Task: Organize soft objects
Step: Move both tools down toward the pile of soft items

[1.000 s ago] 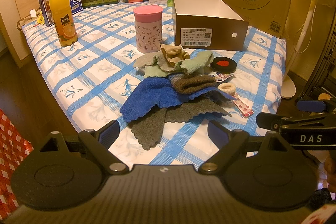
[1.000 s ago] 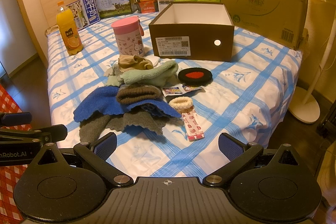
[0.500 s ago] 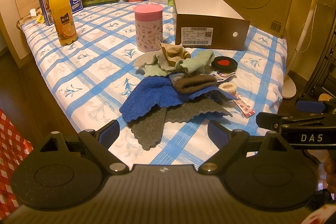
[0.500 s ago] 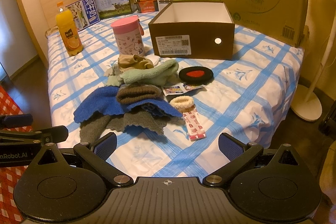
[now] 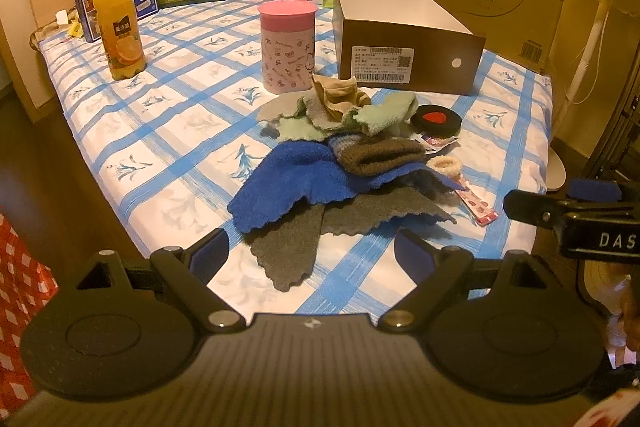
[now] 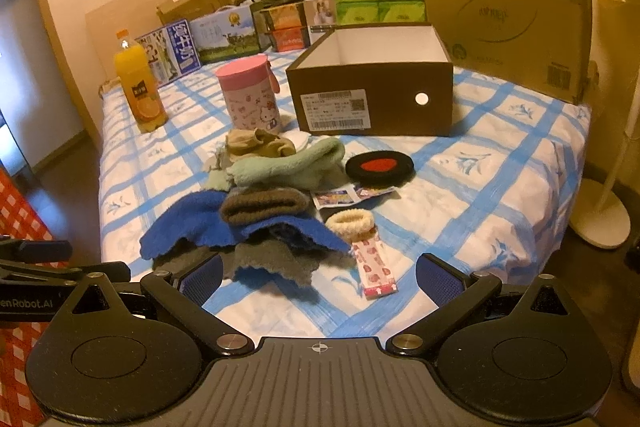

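left gripper [image 5: 310, 245]: jaws spread wide, nothing between them, held off the near edge of the bed [image 5: 168, 131] and facing the heap
right gripper [image 6: 318, 273]: also wide and empty, at the same near edge, to the right of the left one; its side shows at the right edge of the left view
nearest cloth: the grey cloth [image 5: 288, 247] lies straight ahead of the left gripper, its tongue-shaped flap pointing at the near edge, long axis running from that edge toward the heap
next layer: the blue towel [image 5: 288, 179] lies over the grey cloth and spreads toward the bed's left side
on top: a brown knit piece [image 5: 380, 155] rests on the blue towel, long axis across the bed; behind it a pale green cloth [image 5: 380, 117] and a tan sock [image 5: 336, 95]
right of the heap: a cream scrunchie [image 6: 350, 221] touches the blue towel's edge, and a black and red round pad [image 6: 380, 167] sits apart, both nearer the right gripper
likely target: the open brown box [image 5: 404, 43] stands beyond the heap toward the far right corner, nothing visible inside it
judgement: the grey flap suits the left gripper, approached along its length; the small pieces on the right suit the right gripper; nothing looks sorted yet
not soft: a pink cup [image 5: 287, 47] stands just behind the heap, and an orange juice bottle [image 5: 118, 31] near the far left corner
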`<state>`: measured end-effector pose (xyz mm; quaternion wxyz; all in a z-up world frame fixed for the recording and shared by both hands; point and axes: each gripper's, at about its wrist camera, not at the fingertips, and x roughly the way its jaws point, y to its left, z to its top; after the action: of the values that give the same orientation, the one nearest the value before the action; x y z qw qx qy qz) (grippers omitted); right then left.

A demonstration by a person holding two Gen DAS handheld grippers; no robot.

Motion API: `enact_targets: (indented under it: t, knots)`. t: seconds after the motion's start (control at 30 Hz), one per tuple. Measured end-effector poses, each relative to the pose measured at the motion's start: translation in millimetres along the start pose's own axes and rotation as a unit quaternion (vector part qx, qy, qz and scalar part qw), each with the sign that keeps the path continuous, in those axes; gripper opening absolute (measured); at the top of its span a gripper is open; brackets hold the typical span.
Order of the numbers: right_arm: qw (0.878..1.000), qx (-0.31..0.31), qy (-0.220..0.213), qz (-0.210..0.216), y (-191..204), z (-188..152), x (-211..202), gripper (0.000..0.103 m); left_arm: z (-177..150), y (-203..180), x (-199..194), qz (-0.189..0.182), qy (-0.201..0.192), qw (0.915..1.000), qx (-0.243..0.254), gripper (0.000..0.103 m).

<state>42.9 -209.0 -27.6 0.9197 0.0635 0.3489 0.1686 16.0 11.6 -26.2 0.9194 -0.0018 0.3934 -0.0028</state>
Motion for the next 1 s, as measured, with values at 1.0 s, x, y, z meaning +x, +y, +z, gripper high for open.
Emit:
enact_targets:
  t: [1.0]
  knots:
    - [0.999, 0.013, 0.021, 0.032, -40, 11, 61, 0.059, 10, 2, 60, -0.012, 0.019, 0.9997, 0.012, 0.065]
